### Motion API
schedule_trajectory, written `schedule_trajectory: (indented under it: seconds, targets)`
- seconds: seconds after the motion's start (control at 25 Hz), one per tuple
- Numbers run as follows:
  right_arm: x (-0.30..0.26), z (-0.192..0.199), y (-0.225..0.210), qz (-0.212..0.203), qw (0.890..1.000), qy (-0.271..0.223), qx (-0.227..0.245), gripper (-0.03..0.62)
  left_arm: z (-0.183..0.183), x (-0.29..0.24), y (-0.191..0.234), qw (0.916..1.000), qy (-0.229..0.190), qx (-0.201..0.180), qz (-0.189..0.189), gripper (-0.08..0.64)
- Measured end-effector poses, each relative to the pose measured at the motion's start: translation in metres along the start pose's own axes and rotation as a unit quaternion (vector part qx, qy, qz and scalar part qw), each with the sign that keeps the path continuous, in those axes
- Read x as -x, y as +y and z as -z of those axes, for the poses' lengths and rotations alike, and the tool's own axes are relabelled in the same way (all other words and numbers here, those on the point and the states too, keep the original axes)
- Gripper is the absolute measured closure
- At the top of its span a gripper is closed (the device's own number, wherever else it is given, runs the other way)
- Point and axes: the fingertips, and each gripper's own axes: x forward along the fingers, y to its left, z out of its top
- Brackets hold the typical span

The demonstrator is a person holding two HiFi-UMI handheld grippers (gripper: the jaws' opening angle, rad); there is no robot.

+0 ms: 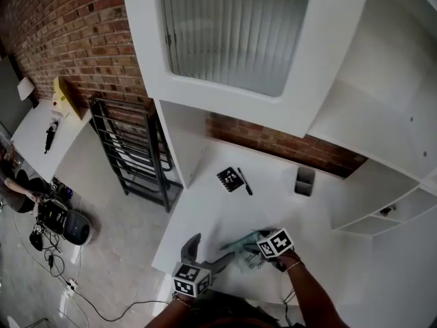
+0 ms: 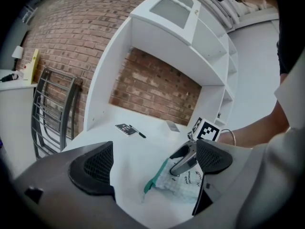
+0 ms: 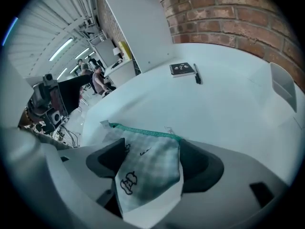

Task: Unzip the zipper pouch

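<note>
A pale checked zipper pouch [image 1: 240, 253] with a teal zip edge [image 2: 155, 178] lies near the front edge of the white desk [image 1: 225, 214]. My right gripper [image 1: 258, 249] points steeply down over it. In the right gripper view the pouch [image 3: 143, 147] lies flat and fills the gap between the jaws, with the zip edge on the far side. The cloth is not bunched and I see no squeeze, so my right gripper [image 3: 153, 163] reads as open. My left gripper [image 2: 152, 168] stands open and wide just left of the pouch, with nothing between its jaws.
A black notebook [image 1: 230, 179] and a pen [image 1: 244, 181] lie further back on the desk, with a grey holder [image 1: 304, 180] to their right. White shelving rises behind and to the right. A black metal rack [image 1: 133, 149] stands on the floor at left.
</note>
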Motion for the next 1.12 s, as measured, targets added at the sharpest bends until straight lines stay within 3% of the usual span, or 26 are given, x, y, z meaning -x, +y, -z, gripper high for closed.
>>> schedule_trajectory:
  seconds: [0.12,0.28,0.4,0.6,0.84,1.12]
  targets:
    - [-0.002,-0.001,-0.002,0.000,1.000,0.008,-0.002,0.252,-0.001,-0.003,0.003,1.0000,0.001,0.003,0.003,0.015]
    - [0.003,-0.007,-0.005,0.001,1.000,-0.011,-0.019,0.364,-0.002,-0.006,0.001,0.9998,0.008,0.009,0.016,0.015]
    - [0.009,-0.011,-0.005,0.014,1.000,-0.024,-0.004,0.410,0.001,-0.010,0.000,0.9996,0.013,0.004,0.025,0.015]
    - [0.028,-0.025,0.005,0.028,0.996,-0.084,0.027,0.494,0.017,-0.016,-0.013,0.9956,0.051,-0.014,0.077,0.021]
    - [0.053,-0.036,0.024,0.029,0.984,-0.160,0.070,0.529,0.025,-0.022,-0.029,0.9892,0.076,-0.043,0.118,0.031]
    - [0.093,-0.049,0.058,0.010,0.965,-0.253,0.073,0.538,0.027,-0.023,-0.041,0.9835,0.093,-0.052,0.146,0.095]
